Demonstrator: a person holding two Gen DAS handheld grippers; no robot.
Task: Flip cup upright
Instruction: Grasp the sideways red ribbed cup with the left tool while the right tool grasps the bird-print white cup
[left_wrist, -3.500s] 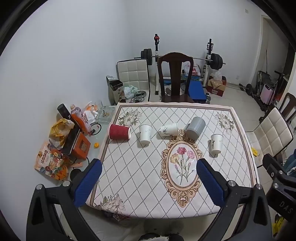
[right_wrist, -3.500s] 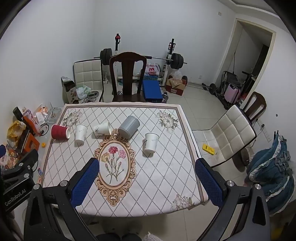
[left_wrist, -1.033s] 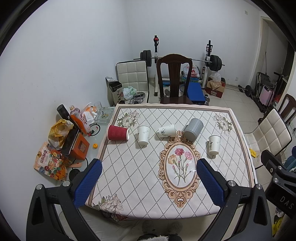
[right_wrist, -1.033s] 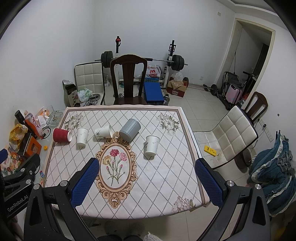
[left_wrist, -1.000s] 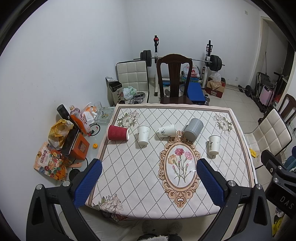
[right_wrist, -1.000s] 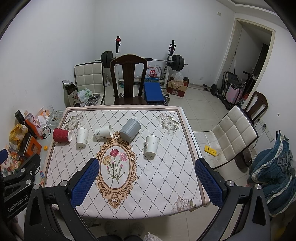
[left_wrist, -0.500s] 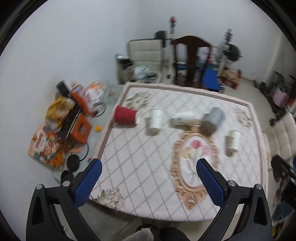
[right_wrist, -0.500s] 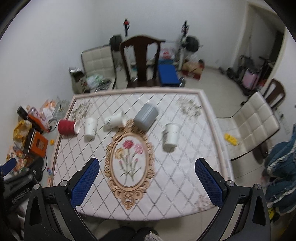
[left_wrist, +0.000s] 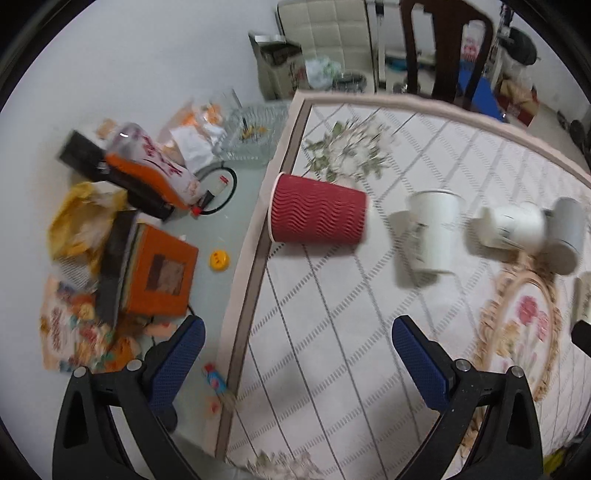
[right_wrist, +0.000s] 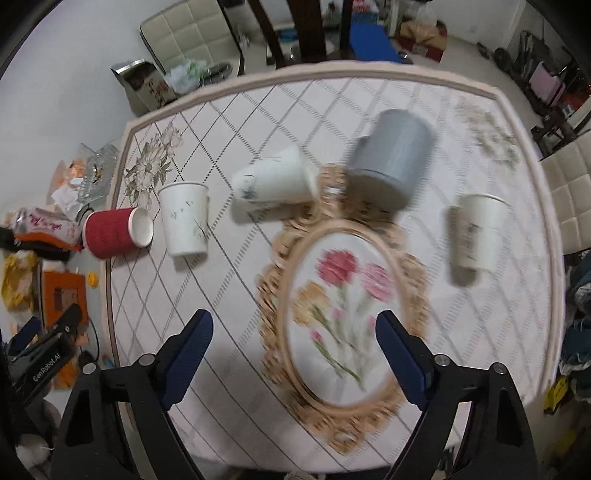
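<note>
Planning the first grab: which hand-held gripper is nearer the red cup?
Left. The left hand-held gripper faces the red cup directly; the right hand-held gripper hangs over the floral medallion, farther away.

You are in a lived-in room of a home, used for both eating and exercise; a dining table (right_wrist: 436, 110) under a quilted floral cloth fills the middle, with a dark wooden chair (left_wrist: 443, 48) and a padded cream chair (left_wrist: 328, 29) behind it. Snack packets (left_wrist: 74, 332) and a drink bottle (left_wrist: 147, 166) lie on the floor by the wall; a blue weight bench (right_wrist: 373, 44) stands beyond.
</note>
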